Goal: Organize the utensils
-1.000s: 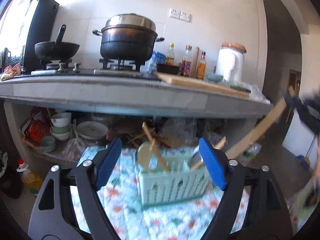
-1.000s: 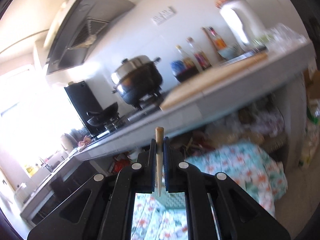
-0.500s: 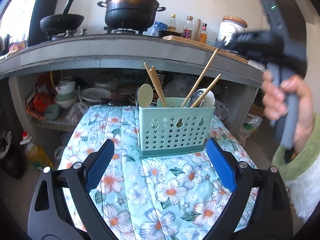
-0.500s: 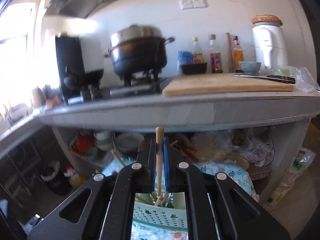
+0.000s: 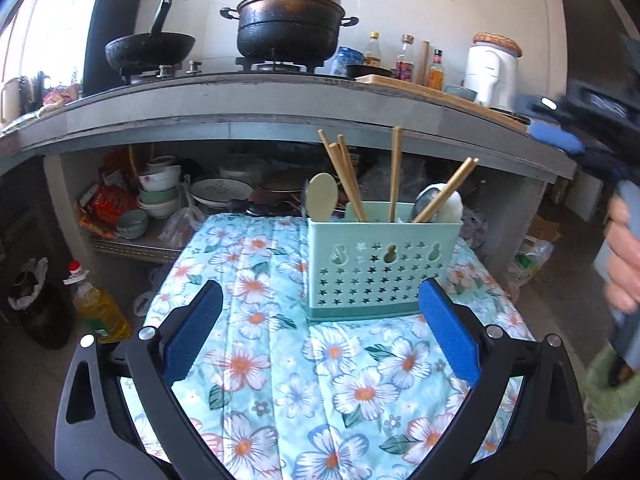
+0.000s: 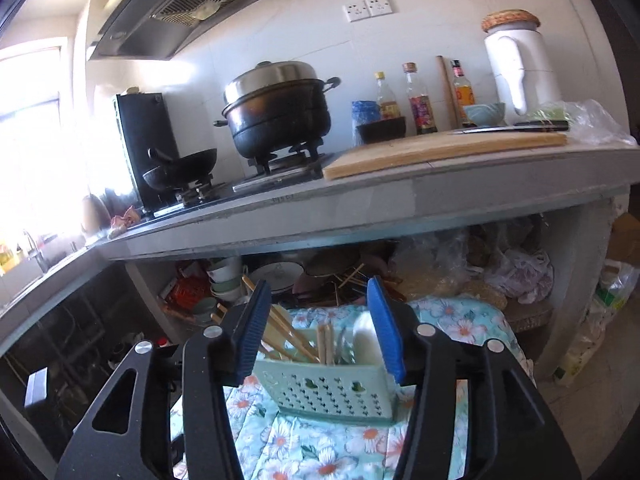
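Several wooden chopsticks stand in perforated mint caddy.

White tiled walls back a grey concrete counter that carries a gas stove; a range hood hangs at 11 o'clock in the right wrist view. Strong daylight pours through a window at 9 o'clock. Beneath the counter, an open shelf holds stacked bowls and plates.

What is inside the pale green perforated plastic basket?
In the pale green perforated plastic basket: wooden chopsticks, a wooden spoon, a white spoon. Their lower ends are hidden by its wall.
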Demonstrator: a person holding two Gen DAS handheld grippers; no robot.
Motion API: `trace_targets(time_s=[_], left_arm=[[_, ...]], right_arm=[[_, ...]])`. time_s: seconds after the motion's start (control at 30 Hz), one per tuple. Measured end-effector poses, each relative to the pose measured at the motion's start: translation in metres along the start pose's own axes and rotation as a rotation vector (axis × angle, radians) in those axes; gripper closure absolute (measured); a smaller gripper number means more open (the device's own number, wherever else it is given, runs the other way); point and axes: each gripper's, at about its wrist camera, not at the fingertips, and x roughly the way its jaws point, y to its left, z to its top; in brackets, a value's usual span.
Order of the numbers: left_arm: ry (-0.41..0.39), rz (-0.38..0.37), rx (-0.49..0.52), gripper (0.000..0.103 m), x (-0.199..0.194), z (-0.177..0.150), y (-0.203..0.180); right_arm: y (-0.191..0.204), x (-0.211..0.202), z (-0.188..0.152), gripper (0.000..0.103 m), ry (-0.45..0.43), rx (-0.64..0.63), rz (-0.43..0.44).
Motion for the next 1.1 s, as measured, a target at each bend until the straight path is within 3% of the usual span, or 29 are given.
trace_targets(time_s=[0.07,0.3,0.4,0.57,0.8,1.1], left_arm=[[-0.001,0.03,0.001,0.009,0.001,0.001,-0.001],[0.01,0.186,0.024,0.009,0.006,0.001,-0.008],[-0.008,0.268,0.045,0.009,0.005,0.002,-0.011],[0.054,0.24,0.017,0.009,0.007,0.007,-0.005],[0.077,0.362,-0.029,0.009,0.012,0.007,0.005],[0.103,0.398,-0.037,0.009,0.015,0.004,0.008]], right_arm=[[-0.001,-0.006,-0.016,0.046,0.031,-0.021,-0.056],[0.008,0.001,-0.078,0.021,0.168,-0.113,-0.268],[0.01,0.006,-0.094,0.018,0.209,-0.124,-0.349],[0.009,0.01,-0.098,0.017,0.236,-0.117,-0.386],[0.008,0.007,-0.094,0.015,0.228,-0.109,-0.425],[0.007,0.008,-0.096,0.015,0.237,-0.1,-0.423]])
